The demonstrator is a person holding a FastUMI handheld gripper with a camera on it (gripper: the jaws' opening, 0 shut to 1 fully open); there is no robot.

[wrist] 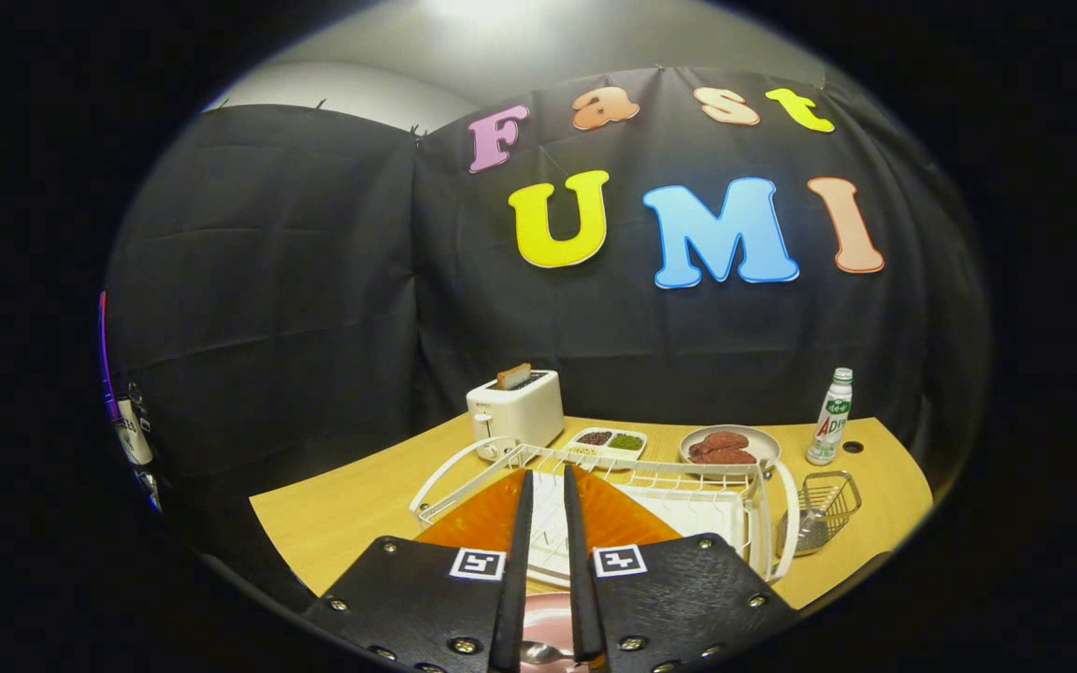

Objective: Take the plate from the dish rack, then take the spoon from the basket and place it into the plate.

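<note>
My gripper [548, 470] hovers low over the near edge of the wooden table [342, 514]. Its fingers stand close together and parallel, with a narrow gap between them. Through that gap I see the white wire dish rack [660, 472] just beyond the tips, so nothing sits between the tips. Low down between the finger bases, a pink plate [546, 612] lies under the gripper. The bowl of a metal spoon [538, 651] rests on it. A small wire basket [824, 505] hangs at the rack's right end. What it holds is unclear.
Behind the rack stand a white toaster [515, 407] with a slice of bread in it, a divided dish [609, 441] of beans, and a grey plate [728, 447] with reddish-brown food. A small bottle [830, 416] stands at the back right.
</note>
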